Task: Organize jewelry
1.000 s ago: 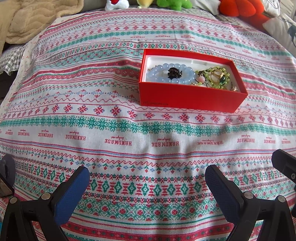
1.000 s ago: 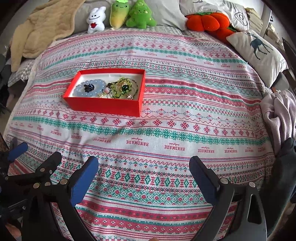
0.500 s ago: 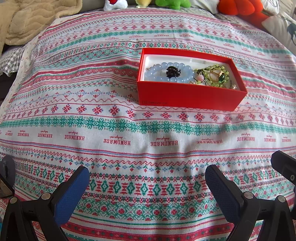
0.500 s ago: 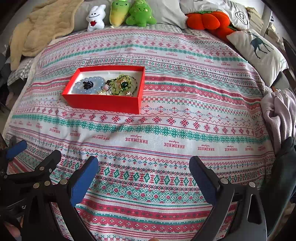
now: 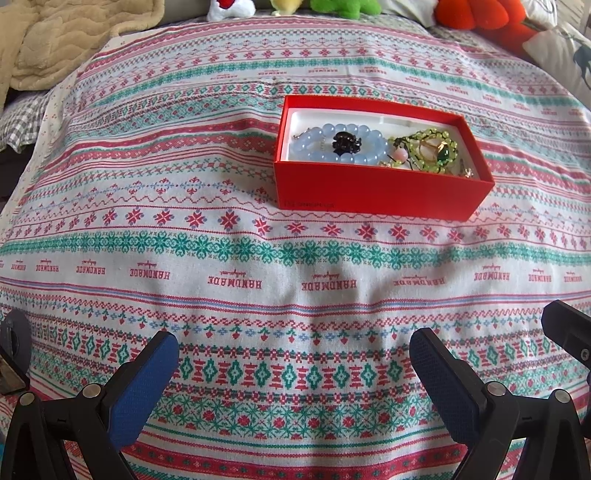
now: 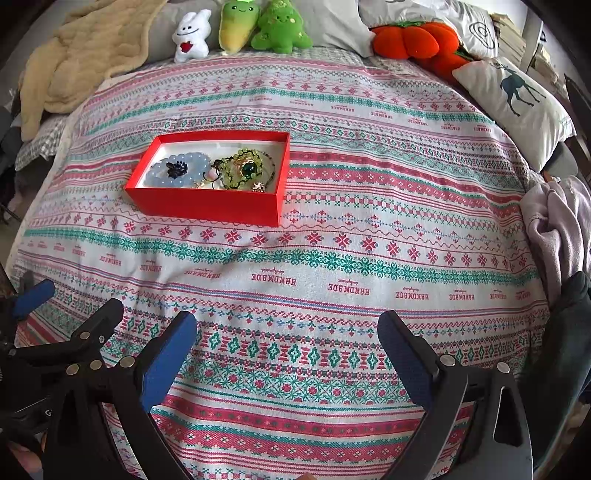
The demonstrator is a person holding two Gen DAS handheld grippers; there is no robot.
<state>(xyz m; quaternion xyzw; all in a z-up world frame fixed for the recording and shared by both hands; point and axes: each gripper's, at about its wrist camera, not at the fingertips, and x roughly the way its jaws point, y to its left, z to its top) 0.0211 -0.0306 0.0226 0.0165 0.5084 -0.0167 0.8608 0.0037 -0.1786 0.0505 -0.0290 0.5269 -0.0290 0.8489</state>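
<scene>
a red box (image 5: pixel 380 192) sits open on a bed covered by a patterned cloth (image 5: pixel 184 258) woven in pink, green and white bands with the word handmade repeated across it. inside the box's white lining, a pale blue bead bracelet (image 5: pixel 332 147) lies at the left with a small dark piece (image 5: pixel 346 142) resting in its middle, and a green beaded bracelet (image 5: pixel 432 149) with a dark green stone lies at the right, with a pink bead and some gold-toned bits between and around them. the left gripper (image 5: pixel 294 373) hovers low over the cloth well short of the box, its blue-padded fingers spread wide and holding nothing. the right gripper (image 6: pixel 286 354) is likewise released, fingers wide apart and empty, with the box ahead and to its left. in the right wrist view the left gripper shows at the lower left edge. along the head of the bed stand a white plush (image 6: pixel 192 37), two green plushes (image 6: pixel 258 26), an orange pumpkin cushion (image 6: pixel 413 38) and a deer pillow (image 6: pixel 517 99); a beige blanket (image 6: pixel 81 55) is bunched at the far left
</scene>
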